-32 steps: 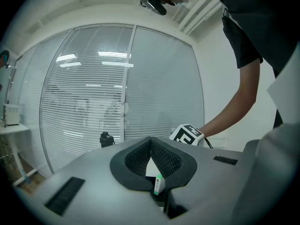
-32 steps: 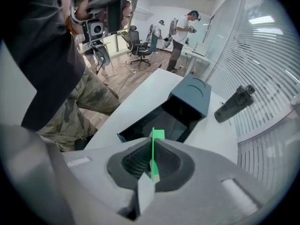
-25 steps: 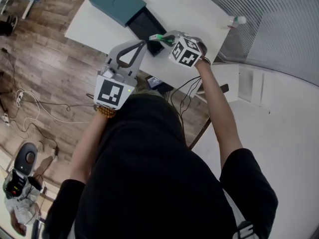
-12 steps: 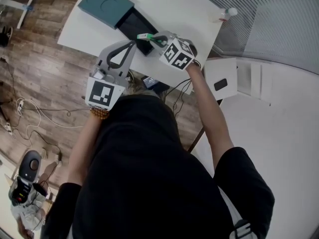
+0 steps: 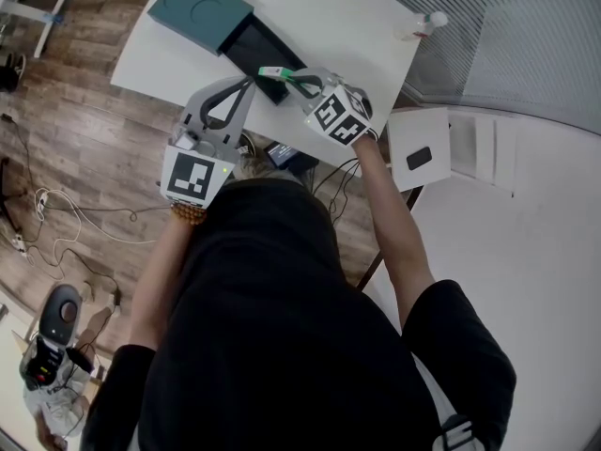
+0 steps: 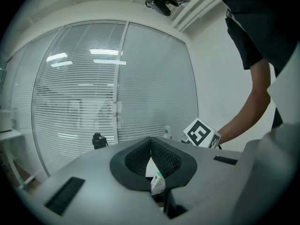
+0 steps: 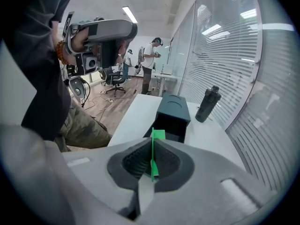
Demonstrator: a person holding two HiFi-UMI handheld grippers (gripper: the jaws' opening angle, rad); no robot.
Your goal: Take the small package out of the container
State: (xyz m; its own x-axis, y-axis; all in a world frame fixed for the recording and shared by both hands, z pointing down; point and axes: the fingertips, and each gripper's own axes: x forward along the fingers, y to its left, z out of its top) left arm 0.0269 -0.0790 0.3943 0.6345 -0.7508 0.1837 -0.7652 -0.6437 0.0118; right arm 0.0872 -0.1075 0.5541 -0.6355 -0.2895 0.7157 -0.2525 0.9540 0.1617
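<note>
small package (image 5: 272,70) was out of the container (image 5: 252,49): a thin green-and-white packet, edge-on, pinched between the pads of the right gripper (image 5: 299,80). In head view it sat above the near end of the dark pulled-out tray (image 5: 246,38), upper centre of frame. Right jaws were clamped tight, only the packet's thickness between them. The left gripper (image 5: 250,85) sat just beside the packet's free end, jaws closed pad to pad, nothing gripped. Its own view showed the packet's white-green end through the gap below the pads; whether they touched couldn't be told.

Judgement: extraction looked essentially done, with carrying clear and setting down left to do. The grip was on a thin edge, so the packet could pivot or slip. Best to move slowly, hold it vertical, avoid twisting, and keep the left gripper off it.

Room: bare table (image 5: 357,17) right of the container was open for set-down. A dark bottle (image 7: 206,104) stood beyond the container and a small bottle (image 5: 428,23) near the upper-right table corner, both well apart from the packet. The near table edge ran close under the grippers, so placing further in looked safer.
</note>
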